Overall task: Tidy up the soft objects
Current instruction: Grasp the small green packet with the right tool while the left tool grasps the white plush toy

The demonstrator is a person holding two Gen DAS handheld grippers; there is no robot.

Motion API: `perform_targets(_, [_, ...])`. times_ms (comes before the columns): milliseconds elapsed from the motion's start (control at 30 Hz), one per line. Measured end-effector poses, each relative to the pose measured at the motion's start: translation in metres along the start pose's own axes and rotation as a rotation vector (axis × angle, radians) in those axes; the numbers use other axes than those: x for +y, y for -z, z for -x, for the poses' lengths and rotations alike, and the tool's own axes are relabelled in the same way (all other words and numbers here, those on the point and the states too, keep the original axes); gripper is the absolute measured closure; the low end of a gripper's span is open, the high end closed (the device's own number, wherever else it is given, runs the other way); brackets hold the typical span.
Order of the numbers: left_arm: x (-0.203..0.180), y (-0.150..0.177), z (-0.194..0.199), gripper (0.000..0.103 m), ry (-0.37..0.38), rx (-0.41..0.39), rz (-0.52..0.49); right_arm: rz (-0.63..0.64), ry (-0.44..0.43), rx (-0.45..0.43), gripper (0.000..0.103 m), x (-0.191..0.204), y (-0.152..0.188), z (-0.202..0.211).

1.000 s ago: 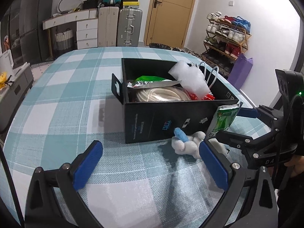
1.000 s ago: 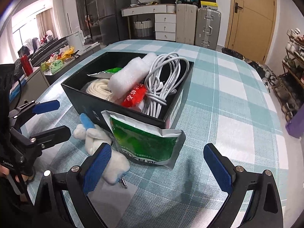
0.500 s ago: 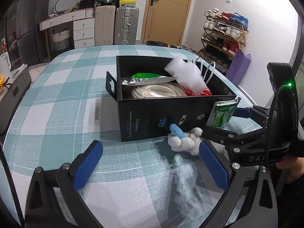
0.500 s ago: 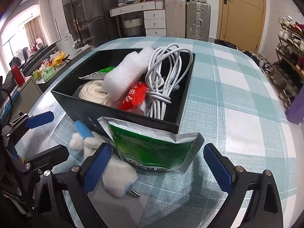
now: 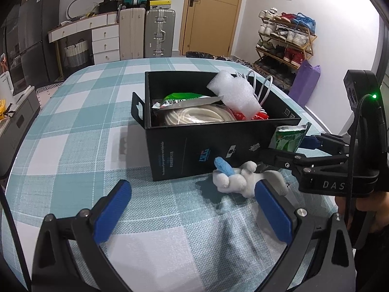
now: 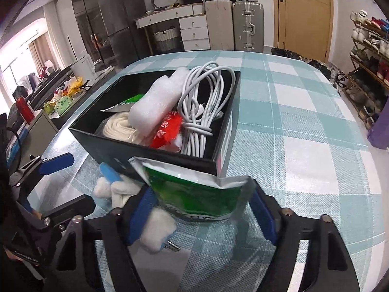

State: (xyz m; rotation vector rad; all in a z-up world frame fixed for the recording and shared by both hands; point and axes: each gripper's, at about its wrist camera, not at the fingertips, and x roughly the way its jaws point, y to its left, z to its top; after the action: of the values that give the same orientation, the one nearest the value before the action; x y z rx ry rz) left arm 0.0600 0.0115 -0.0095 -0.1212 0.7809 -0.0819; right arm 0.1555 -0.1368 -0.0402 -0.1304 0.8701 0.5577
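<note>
My right tongs (image 6: pixel 203 210) are closed on the green packet (image 6: pixel 194 194), which leans on the black box's (image 5: pixel 206 143) near wall, mid-desk. My left tongs (image 5: pixel 192 209) gape wide, holding nothing; the white plush toy (image 5: pixel 234 180) lies beside the box.

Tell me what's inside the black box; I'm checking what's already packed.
In the black box: white cable, foam roll, red packet, cream cord coil and a green packet. Anything beneath them is hidden.

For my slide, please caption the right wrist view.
Right gripper closes on green foil pouch beside black cardboard box.
</note>
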Motion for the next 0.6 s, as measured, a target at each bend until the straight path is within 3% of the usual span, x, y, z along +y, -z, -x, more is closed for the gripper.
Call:
perform_targets(233, [-0.008, -0.001, -0.003, 0.001, -0.022, 0.017, -0.030, 0.026, 0.005, 0.002, 0.041, -0.006, 0.002, 0.012])
perform_targets(600, [-0.026, -0.004, -0.009, 0.001, 0.017, 0.043, -0.058, 0.064, -0.013, -0.044, 0.044, -0.008, 0.001, 0.040])
